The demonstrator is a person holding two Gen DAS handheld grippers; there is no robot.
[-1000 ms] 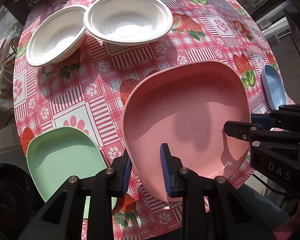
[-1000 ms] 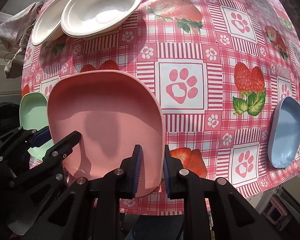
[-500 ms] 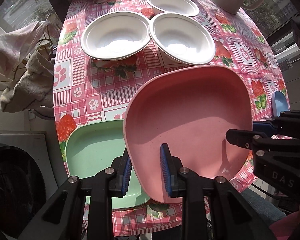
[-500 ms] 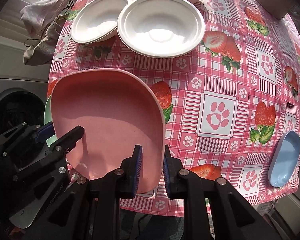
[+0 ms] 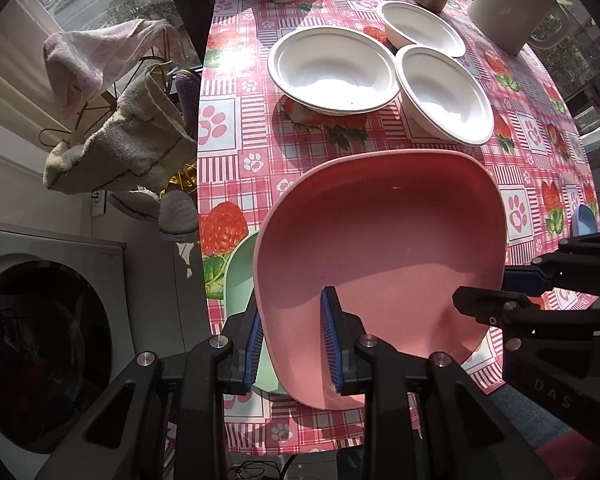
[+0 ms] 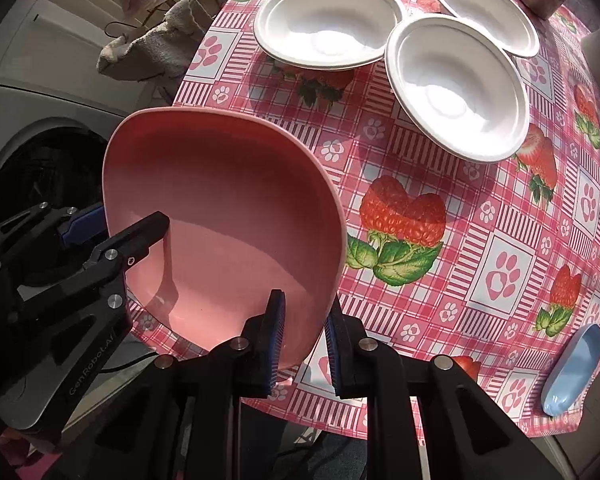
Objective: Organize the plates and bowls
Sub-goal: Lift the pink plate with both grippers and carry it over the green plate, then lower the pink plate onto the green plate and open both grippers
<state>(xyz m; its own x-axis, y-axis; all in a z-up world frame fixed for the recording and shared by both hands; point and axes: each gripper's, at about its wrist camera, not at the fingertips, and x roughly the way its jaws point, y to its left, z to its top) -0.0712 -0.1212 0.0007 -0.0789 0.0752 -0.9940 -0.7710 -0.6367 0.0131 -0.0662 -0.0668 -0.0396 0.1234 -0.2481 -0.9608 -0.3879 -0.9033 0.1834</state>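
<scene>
Both tools (image 5: pixel 292 336) (image 6: pixel 302 338) have carried the pink plate (image 5: pixel 380 248) over the green plate (image 5: pixel 240 272).

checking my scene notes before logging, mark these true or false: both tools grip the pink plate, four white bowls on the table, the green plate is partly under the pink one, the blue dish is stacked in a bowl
Both tools, left tool and right tool, grip the pink plate: true.
Four white bowls: false; three white bowls show.
Green plate partly under the pink one: true.
Blue dish stacked in a bowl: false; it lies alone near the table edge.
</scene>
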